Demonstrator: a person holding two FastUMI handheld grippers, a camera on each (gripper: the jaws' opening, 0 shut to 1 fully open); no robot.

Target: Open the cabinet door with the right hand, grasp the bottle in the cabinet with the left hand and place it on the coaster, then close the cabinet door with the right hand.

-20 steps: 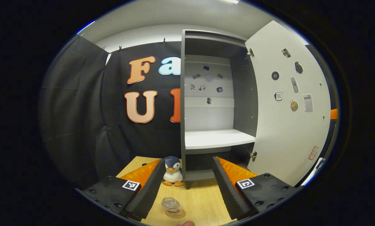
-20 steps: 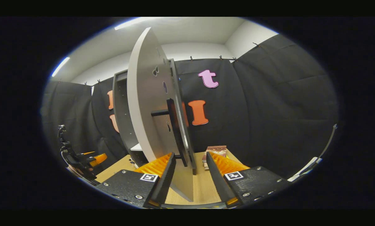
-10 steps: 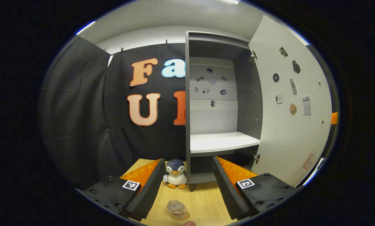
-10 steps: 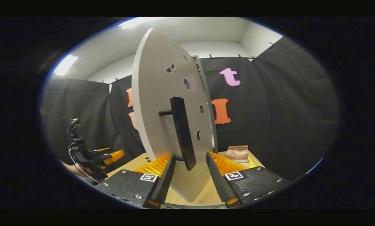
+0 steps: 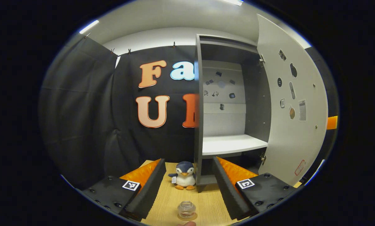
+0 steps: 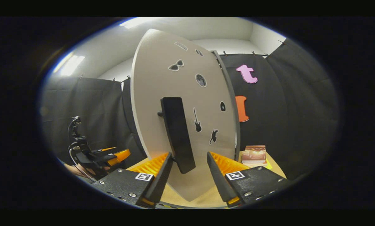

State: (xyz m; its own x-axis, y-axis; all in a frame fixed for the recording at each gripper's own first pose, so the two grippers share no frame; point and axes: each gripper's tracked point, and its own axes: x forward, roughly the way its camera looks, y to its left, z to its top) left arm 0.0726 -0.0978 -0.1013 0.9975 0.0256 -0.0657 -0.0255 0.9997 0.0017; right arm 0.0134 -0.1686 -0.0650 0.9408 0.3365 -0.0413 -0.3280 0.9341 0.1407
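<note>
While the grey cabinet (image 5: 231, 103) stands with its shelf bare, the small clear glass bottle (image 5: 187, 209) sits on a round coaster (image 5: 193, 216) on the wooden table (image 5: 206, 201). Left gripper (image 5: 189, 185) hovers wide apart above it. Right gripper (image 6: 186, 171) spreads wide around the door's (image 6: 162, 94) flat black handle (image 6: 176, 133).

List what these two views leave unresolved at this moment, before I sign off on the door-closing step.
- Coaster, left gripper view: the bottle covers all but a thin rim of it.
- Handle, right gripper view: whether the right gripper fingers touch it; its lower end sits in the gap.
- Door stickers: too small to identify.
- Left gripper as seen far off in the right gripper view: too small to judge its opening.
</note>
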